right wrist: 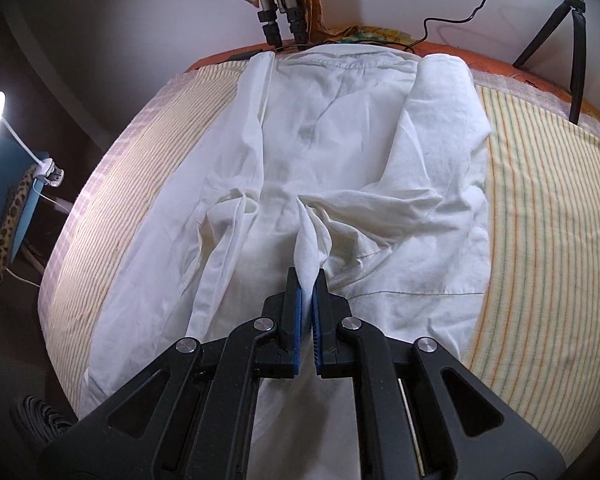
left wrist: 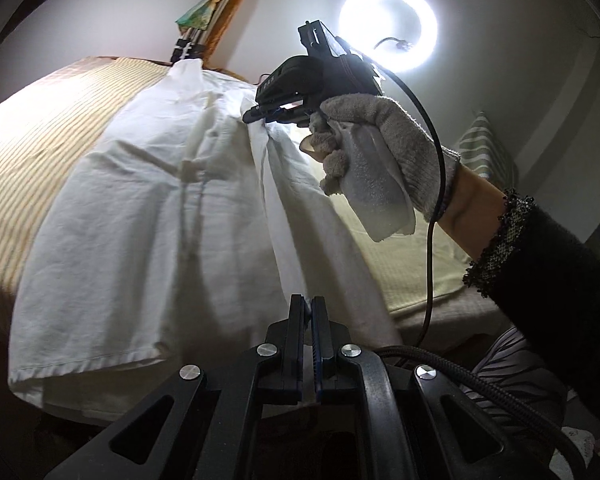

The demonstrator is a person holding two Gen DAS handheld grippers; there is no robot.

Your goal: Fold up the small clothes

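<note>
A white garment [left wrist: 140,208] lies spread on a striped bed cover [left wrist: 40,128], with buttons down its middle. At the bottom of the left wrist view my left gripper [left wrist: 309,305] is shut on the near end of a lifted edge of it. The far end of that edge is pinched by my right gripper [left wrist: 247,117], which a gloved hand [left wrist: 380,140] holds. In the right wrist view the right gripper [right wrist: 308,278] is shut on a narrow raised fold of the white garment [right wrist: 340,128], and a sleeve [right wrist: 444,92] lies folded over on the right.
A bright ring light [left wrist: 388,28] stands behind the gloved hand, and a cable [left wrist: 436,184] hangs from the right gripper. Tripod legs [right wrist: 280,20] and a small tripod [right wrist: 572,40] stand at the bed's far edge. Striped cover [right wrist: 540,208] lies bare to the right. A shoe [right wrist: 36,420] is on the floor.
</note>
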